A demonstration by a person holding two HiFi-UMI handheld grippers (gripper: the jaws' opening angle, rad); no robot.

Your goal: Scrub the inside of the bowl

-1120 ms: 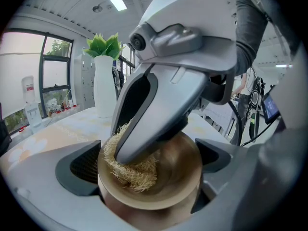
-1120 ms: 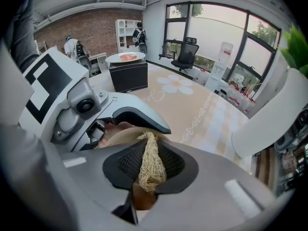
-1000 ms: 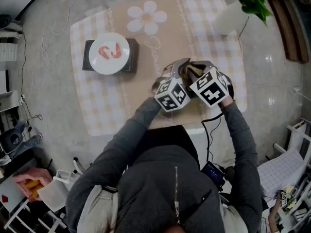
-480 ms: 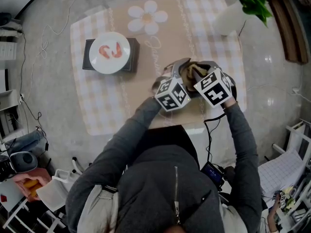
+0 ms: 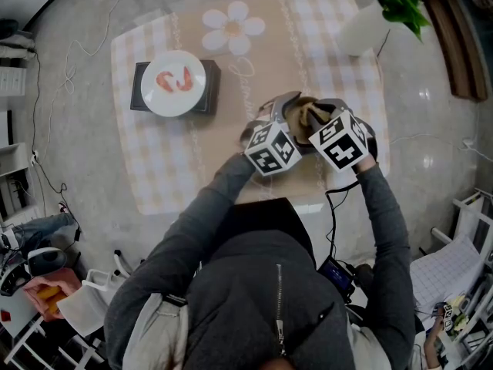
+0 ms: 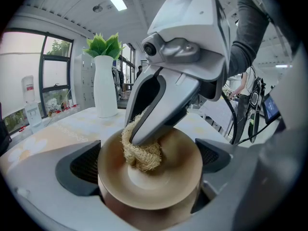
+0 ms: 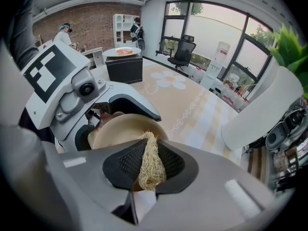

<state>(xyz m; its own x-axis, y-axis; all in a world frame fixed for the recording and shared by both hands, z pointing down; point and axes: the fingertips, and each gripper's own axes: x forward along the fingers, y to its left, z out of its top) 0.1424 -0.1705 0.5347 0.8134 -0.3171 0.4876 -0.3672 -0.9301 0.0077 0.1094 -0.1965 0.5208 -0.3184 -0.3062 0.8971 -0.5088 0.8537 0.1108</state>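
Note:
A tan bowl (image 6: 159,182) is clamped between the jaws of my left gripper (image 6: 149,170), tilted toward the camera. A straw-coloured loofah scrubber (image 6: 139,153) presses against the bowl's inside, pinched in my right gripper (image 7: 150,170), whose jaws reach in from above. In the right gripper view the loofah scrubber (image 7: 151,162) sticks out between the jaws over the bowl (image 7: 120,129). From the head view both grippers meet at the table's near right part, left gripper (image 5: 279,122) beside right gripper (image 5: 322,122), with the bowl (image 5: 296,112) partly hidden between them.
A white plate (image 5: 174,83) with red food sits on a dark box (image 5: 140,91) at the table's far left. A white vase with a green plant (image 5: 370,21) stands at the far right corner. The checked tablecloth (image 5: 169,160) has a flower print.
The right gripper has shifted slightly right and nearer with the loofah inside the bowl. The left gripper and bowl stay put.

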